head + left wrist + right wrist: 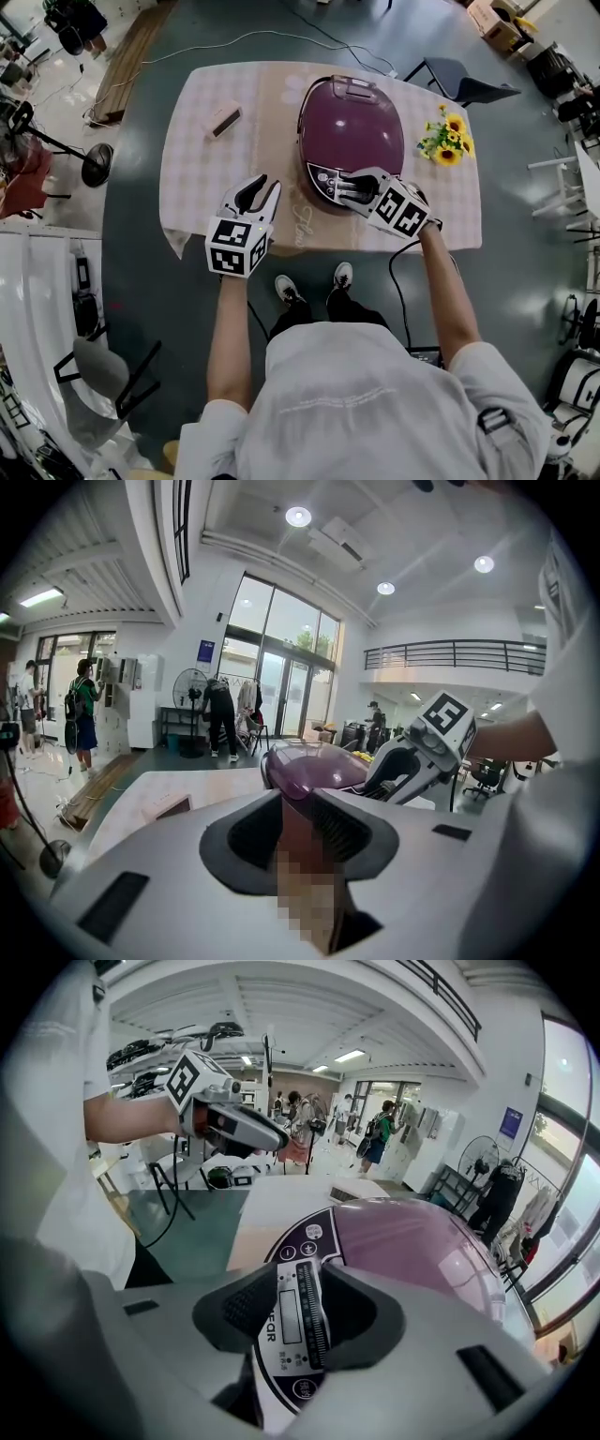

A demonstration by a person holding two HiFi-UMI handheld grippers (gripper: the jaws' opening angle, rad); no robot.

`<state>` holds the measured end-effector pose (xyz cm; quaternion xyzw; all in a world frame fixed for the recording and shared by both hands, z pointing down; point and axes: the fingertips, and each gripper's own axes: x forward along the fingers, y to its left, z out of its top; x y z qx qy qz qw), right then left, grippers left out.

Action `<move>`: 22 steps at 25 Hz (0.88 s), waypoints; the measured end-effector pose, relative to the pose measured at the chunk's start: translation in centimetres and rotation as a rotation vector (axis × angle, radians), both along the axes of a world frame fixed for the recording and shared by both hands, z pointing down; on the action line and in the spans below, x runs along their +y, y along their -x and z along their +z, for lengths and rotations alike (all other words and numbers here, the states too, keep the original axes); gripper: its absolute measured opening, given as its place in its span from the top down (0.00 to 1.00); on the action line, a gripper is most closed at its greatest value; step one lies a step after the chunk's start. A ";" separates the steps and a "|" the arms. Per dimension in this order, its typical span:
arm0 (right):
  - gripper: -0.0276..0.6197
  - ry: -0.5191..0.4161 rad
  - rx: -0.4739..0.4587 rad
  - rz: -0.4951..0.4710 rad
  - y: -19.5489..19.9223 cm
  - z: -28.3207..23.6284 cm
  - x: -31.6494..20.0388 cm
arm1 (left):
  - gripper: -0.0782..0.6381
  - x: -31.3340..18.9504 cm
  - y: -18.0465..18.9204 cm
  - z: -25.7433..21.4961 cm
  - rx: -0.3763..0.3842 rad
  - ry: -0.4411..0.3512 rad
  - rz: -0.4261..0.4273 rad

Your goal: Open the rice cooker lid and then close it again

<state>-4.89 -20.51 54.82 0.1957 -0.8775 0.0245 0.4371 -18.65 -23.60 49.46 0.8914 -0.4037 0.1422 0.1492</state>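
Closest to the head cam is a white shirt [375, 403], with both forearms stretched out over the near edge of the counter [197, 159]. From where I sit, the purple rice cooker [352, 122] is in the middle of the checked cloth with its lid down. Its control panel [323, 178] faces the person.

The right gripper [352, 187] is tilted down at the front of the cooker. In the right gripper view I can see its jaws standing apart, with the panel's little display strip showing right through the gap. So the panel lies between the jaws, not clamped by them. I honestly can't tell if the tips are touching the plastic or just sitting above it.

The left gripper [255, 192] is off to the cooker's left, over the front strip of the cloth and well clear of the lid. Its jaws are apart by a narrow gap with nothing gripped, and in the left gripper view the purple dome sits just beyond them.

Other stuff on the counter: a small box [225, 120] at the back left and some sunflowers [445, 139] to the right of the cooker.
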 end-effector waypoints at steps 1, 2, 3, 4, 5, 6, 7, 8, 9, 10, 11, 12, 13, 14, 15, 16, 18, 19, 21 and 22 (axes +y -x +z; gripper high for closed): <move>0.70 0.000 -0.001 -0.002 0.0 -0.1 0.0 | 0.74 0.0 -0.1 0.0 0.000 0.002 -0.001; 0.70 -0.001 -0.001 -0.005 0.0 -0.1 0.1 | 0.74 0.1 -0.2 0.1 0.000 0.005 -0.001; 0.70 -0.005 -0.002 -0.007 -0.1 -0.1 0.0 | 0.74 0.1 -0.3 0.1 -0.002 0.006 -0.002; 0.70 -0.008 -0.005 -0.007 -0.1 -0.1 0.0 | 0.74 0.1 -0.3 0.1 -0.003 0.007 -0.003; 0.70 -0.009 -0.006 -0.007 -0.2 -0.2 -0.1 | 0.74 0.1 -0.3 0.1 -0.005 0.008 -0.005; 0.70 -0.010 -0.008 -0.005 -0.3 -0.3 -0.1 | 0.74 0.1 -0.4 0.1 -0.006 0.010 -0.007; 0.70 -0.010 -0.012 -0.002 -0.4 -0.4 -0.1 | 0.74 0.2 -0.5 0.0 -0.005 0.012 -0.009; 0.70 -0.010 -0.016 0.000 -0.5 -0.6 -0.2 | 0.74 0.2 -0.6 0.0 -0.003 0.014 -0.011; 0.70 -0.010 -0.021 0.000 -0.5 -0.8 -0.2 | 0.74 0.3 -0.7 -0.1 -0.002 0.013 -0.013; 0.70 -0.010 -0.026 -0.001 -0.4 -0.9 -0.2 | 0.74 0.3 -0.8 -0.1 -0.002 0.012 -0.014; 0.69 -0.010 -0.030 -0.003 -0.3 -0.9 -0.2 | 0.74 0.4 -0.9 -0.1 -0.004 0.012 -0.015; 0.69 -0.009 -0.033 -0.005 -0.3 -0.9 -0.2 | 0.74 0.5 -1.0 -0.1 -0.006 0.012 -0.016; 0.69 -0.008 -0.036 -0.006 -0.3 -0.9 -0.1 | 0.74 0.5 -1.1 -0.1 -0.009 0.013 -0.016; 0.68 -0.008 -0.039 -0.009 -0.4 -0.8 -0.1 | 0.74 0.5 -1.2 -0.2 -0.011 0.012 -0.017; 0.67 -0.008 -0.041 -0.010 -0.4 -0.8 -0.1 | 0.74 0.5 -1.3 -0.4 -0.012 0.010 -0.019; 0.66 -0.009 -0.044 -0.011 -0.5 -0.9 -0.1 | 0.74 0.4 -1.4 -0.5 -0.013 0.007 -0.022; 0.66 -0.013 -0.048 -0.013 -0.5 -0.9 -0.2 | 0.74 0.4 -1.5 -0.8 -0.013 0.002 -0.031; 0.66 -0.017 -0.048 -0.017 -0.5 -0.8 -0.2 | 0.74 0.4 -1.6 -0.9 -0.012 0.001 -0.037; 0.66 -0.030 -0.047 -0.027 -0.4 -0.7 -0.2 | 0.74 0.5 -1.6 -0.9 -0.010 -0.001 -0.048; 0.66 -0.036 -0.049 -0.033 -0.3 -0.7 -0.2 | 0.74 0.5 -1.7 -0.9 -0.010 -0.001 -0.052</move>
